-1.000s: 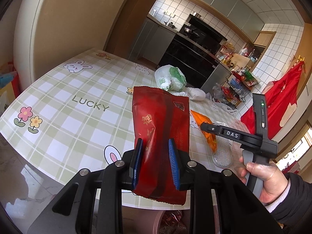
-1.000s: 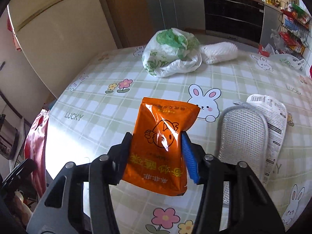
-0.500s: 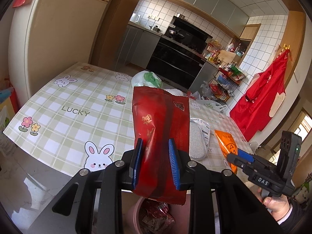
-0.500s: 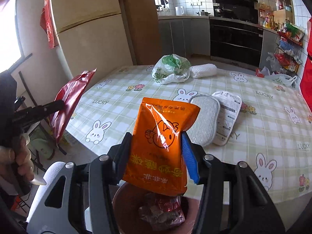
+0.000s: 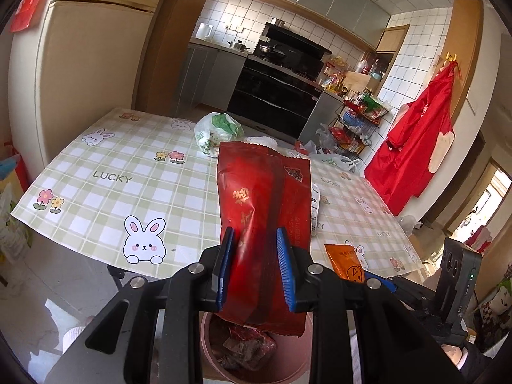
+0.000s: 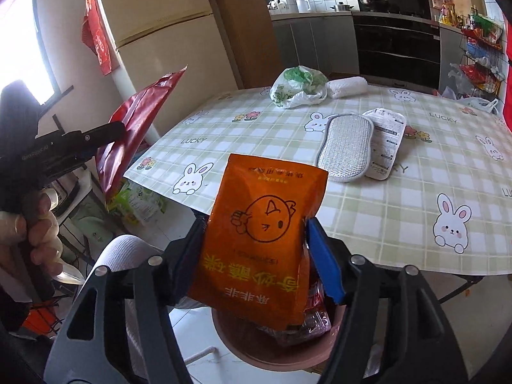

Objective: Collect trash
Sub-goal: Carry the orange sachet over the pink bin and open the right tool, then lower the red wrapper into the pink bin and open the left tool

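Below both of my grippers, just off the near edge of the table (image 6: 400, 224), stands the pink bin (image 6: 256, 348) with crumpled wrappers already in it. My left gripper (image 5: 256, 265) is clamped on the red snack bag (image 5: 265, 211), which stands upright between the blue pads, its lower end hanging over the bin's mouth. My right gripper (image 6: 259, 262) is opening: the orange packet (image 6: 262, 240) is between the jaws, and the right blue pad stands clear of its edge, so nothing presses on it on that side; on the left side I cannot tell. The packet's bottom hangs above the bin.

On the checked tablecloth, toward the middle, a silver mesh pad (image 6: 347, 145) lies touching a white printed sheet (image 6: 385, 140). Near the far edge sit a white plastic bag with green inside (image 6: 296, 86) and, just beside it, a white roll (image 6: 347, 86).
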